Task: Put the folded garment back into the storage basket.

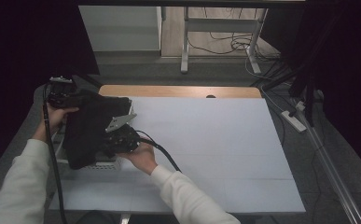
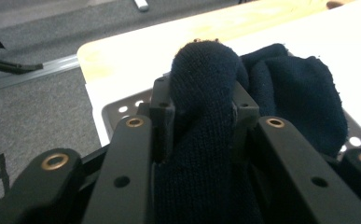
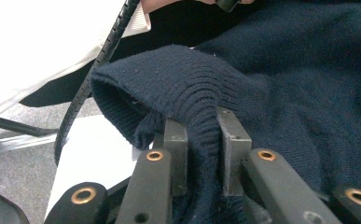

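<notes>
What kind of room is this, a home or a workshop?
Probably a lab or recording workroom, not a home: a white-covered table ringed by dark curtains, loose cables and a power strip on grey carpet, and hand-held grippers clamping a dark knitted garment.

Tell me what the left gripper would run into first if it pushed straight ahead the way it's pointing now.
The left gripper is shut on the dark knit garment, so that fabric is already between its jaws. Beyond it, probably the grey perforated tray and the white table cover, though depth is unclear.

Dark navy ribbed knit garment point(image 1: 92, 128)
</notes>
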Tool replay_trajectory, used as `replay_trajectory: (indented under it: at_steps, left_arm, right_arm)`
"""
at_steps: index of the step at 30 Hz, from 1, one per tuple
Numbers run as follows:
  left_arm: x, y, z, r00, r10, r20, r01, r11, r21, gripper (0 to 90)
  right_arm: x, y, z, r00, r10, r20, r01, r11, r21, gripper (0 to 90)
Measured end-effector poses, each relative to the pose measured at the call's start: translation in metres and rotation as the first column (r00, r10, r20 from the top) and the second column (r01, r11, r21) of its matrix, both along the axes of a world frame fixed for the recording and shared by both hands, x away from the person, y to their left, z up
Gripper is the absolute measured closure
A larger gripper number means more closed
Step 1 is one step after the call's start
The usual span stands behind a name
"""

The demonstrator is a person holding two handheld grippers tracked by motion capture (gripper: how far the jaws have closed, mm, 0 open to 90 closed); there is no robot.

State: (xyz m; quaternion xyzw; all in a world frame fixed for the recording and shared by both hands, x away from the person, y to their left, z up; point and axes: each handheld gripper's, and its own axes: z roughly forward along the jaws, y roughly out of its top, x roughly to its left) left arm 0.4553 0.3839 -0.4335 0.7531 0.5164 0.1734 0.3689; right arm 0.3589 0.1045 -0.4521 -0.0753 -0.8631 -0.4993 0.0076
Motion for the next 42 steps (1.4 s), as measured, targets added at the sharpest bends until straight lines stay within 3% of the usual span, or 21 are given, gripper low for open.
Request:
replay_trajectory:
  at_steps: [3, 13, 15, 18, 20, 24, 26, 27, 31, 35, 38, 42]
  left_arm:
    - [0.003, -0.005, -0.004, 0.9998, -0.011, -0.014, 0.011, 0.9995, 0.030, 68.8]
    - [0.008, -0.013, -0.005, 1.0000, -0.010, -0.001, 0.010, 0.9985, 0.055, 66.9]
    - [0.009, -0.011, -0.006, 1.0000, 0.008, -0.002, -0.008, 0.9987, 0.049, 58.5]
    - [0.007, -0.009, -0.004, 0.9982, 0.060, 0.011, -0.060, 0.9956, 0.072, 29.0]
    - [0.002, -0.005, 0.002, 0.9965, 0.070, 0.045, -0.072, 0.9966, 0.040, 24.9]
    - [-0.007, -0.001, 0.010, 0.9946, 0.071, 0.075, -0.076, 0.9955, 0.057, 35.8]
    - [-0.008, 0.001, 0.010, 0.9961, 0.060, 0.064, -0.065, 0.9955, 0.069, 50.8]
    - [-0.009, 0.001, 0.010, 0.9965, 0.061, 0.057, -0.066, 0.9948, 0.077, 62.5]
    - [-0.012, 0.007, 0.008, 0.9971, 0.073, 0.023, -0.074, 0.9941, 0.079, 88.2]
    - [-0.017, 0.015, 0.006, 0.9943, 0.104, 0.024, -0.106, 0.9885, 0.108, 88.7]
    - [-0.020, 0.020, 0.003, 0.9925, 0.121, 0.016, -0.122, 0.9868, 0.106, 88.7]
    - [-0.016, 0.019, -0.006, 0.9917, 0.127, -0.023, -0.123, 0.9854, 0.118, 88.7]
  right_arm:
    - [0.001, 0.000, -0.001, 1.0000, 0.000, -0.005, 0.000, 1.000, -0.004, 76.6]
    - [0.001, 0.000, -0.001, 1.0000, 0.007, -0.005, -0.007, 1.000, -0.004, 78.6]
    - [0.004, 0.000, -0.003, 0.9997, 0.004, -0.024, -0.005, 1.000, -0.015, 76.5]
    - [0.005, -0.002, -0.003, 0.9991, 0.005, -0.042, -0.006, 1.000, -0.017, 58.9]
    - [0.004, -0.005, 0.000, 0.9992, -0.011, -0.038, 0.010, 1.000, -0.014, 47.2]
    - [0.006, -0.015, 0.007, 0.9980, -0.057, -0.028, 0.057, 0.998, 0.016, 41.5]
    - [0.006, -0.021, 0.009, 0.9974, -0.069, -0.023, 0.069, 0.997, 0.023, 41.2]
    - [0.007, -0.025, 0.010, 0.9969, -0.076, -0.020, 0.076, 0.997, 0.025, 41.2]
    - [0.008, -0.039, 0.011, 0.9957, -0.092, -0.010, 0.092, 0.996, 0.021, 41.2]
    - [0.009, -0.055, 0.009, 0.9926, -0.121, -0.002, 0.121, 0.992, 0.020, 41.1]
    - [0.010, -0.068, 0.009, 0.9891, -0.147, -0.008, 0.147, 0.989, 0.033, 41.2]
    - [0.011, -0.084, 0.009, 0.9855, -0.170, -0.009, 0.170, 0.985, 0.038, 41.2]
